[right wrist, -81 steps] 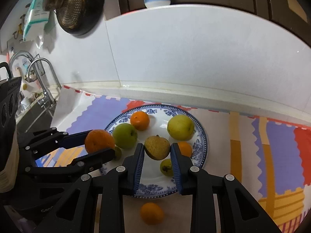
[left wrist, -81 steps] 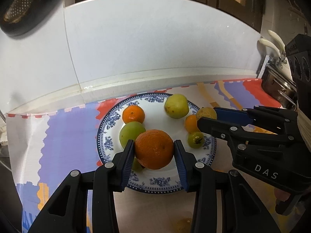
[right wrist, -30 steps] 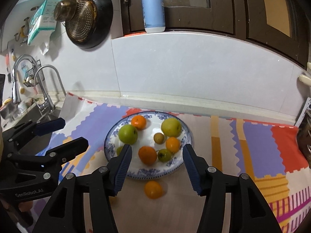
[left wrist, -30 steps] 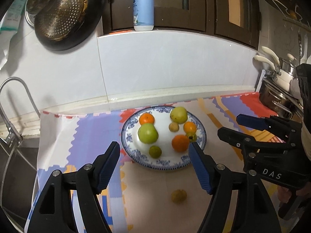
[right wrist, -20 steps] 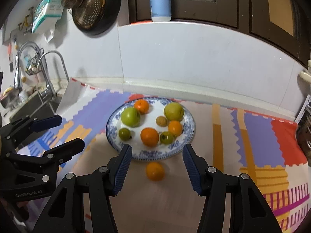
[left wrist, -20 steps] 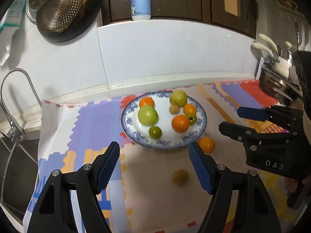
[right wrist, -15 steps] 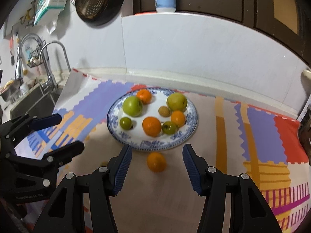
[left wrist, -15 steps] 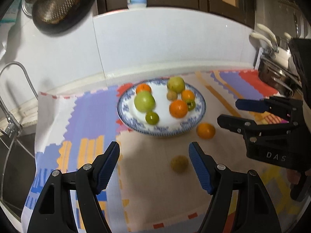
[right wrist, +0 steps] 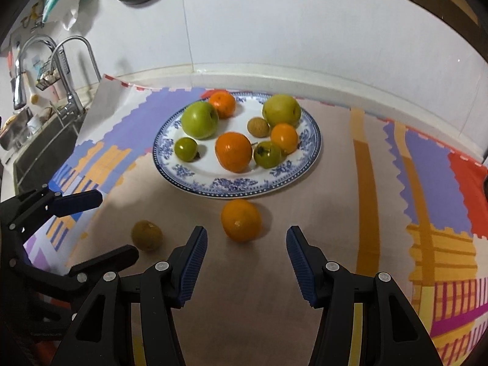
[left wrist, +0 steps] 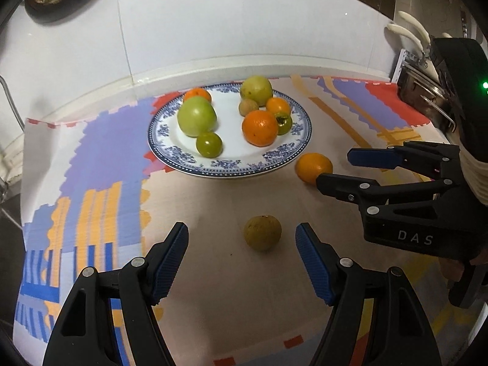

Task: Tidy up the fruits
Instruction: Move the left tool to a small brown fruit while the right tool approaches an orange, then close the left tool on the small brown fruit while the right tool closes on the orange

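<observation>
Both grippers wide open, empty, over the mat.
Left gripper faces brown fruit; right gripper faces loose orange, near plate.

Both grippers (now empty) dropped toward mat.

Plate: round, white with blue pattern, flat on the bench. It holds seven fruits:
- green apple, rear left
- small orange behind the apple
- yellow-green pear, rear right
- brown longan
- tangerine
- large orange, centre
- two green persimmons

Off the plate, on the bench: loose orange just beside the rim; brownish fruit, apart.
</observation>
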The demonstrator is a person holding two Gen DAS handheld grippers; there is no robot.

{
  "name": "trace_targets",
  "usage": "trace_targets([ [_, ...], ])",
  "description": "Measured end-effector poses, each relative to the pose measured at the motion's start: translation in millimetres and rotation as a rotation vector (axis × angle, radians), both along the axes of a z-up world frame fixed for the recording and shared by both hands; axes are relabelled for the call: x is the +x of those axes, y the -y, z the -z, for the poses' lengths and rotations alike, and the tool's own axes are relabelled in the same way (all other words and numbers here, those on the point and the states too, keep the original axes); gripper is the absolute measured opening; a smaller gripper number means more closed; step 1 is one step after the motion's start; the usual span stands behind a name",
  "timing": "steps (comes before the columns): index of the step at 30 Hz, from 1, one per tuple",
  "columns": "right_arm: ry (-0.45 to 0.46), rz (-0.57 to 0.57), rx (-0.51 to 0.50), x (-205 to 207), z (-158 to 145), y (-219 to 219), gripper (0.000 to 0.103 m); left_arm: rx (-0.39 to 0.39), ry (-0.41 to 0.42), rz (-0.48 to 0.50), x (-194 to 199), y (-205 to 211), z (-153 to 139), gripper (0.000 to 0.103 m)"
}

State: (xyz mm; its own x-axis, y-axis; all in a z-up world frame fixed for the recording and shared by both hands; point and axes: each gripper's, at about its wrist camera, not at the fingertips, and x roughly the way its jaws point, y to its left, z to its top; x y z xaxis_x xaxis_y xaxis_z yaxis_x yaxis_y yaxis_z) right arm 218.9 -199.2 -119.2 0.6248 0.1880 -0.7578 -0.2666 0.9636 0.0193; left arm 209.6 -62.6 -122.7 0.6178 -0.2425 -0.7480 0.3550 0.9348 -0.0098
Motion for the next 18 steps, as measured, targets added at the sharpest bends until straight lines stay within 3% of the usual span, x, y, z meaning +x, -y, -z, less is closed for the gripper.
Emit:
trace_targets([
  [4, -0.008, -0.001, 0.006, 7, 4, 0, 0.054, -0.012, -0.026, 0.011, 6, 2, 5, 0.061],
  [8, -0.016, 0.002, 0.013, 14, 8, -1, 0.047, -0.027, -0.041, 0.026, 11, 6, 8, 0.051],
  [14, -0.036, -0.005, 0.034, 21, 13, -3, 0.038, -0.059, -0.076, 0.045, 13, 6, 12, 0.028],
  [18, -0.03, -0.017, 0.027, 19, 13, -6, 0.033, -0.064, -0.077, 0.043, 13, 6, 11, 0.029],
])
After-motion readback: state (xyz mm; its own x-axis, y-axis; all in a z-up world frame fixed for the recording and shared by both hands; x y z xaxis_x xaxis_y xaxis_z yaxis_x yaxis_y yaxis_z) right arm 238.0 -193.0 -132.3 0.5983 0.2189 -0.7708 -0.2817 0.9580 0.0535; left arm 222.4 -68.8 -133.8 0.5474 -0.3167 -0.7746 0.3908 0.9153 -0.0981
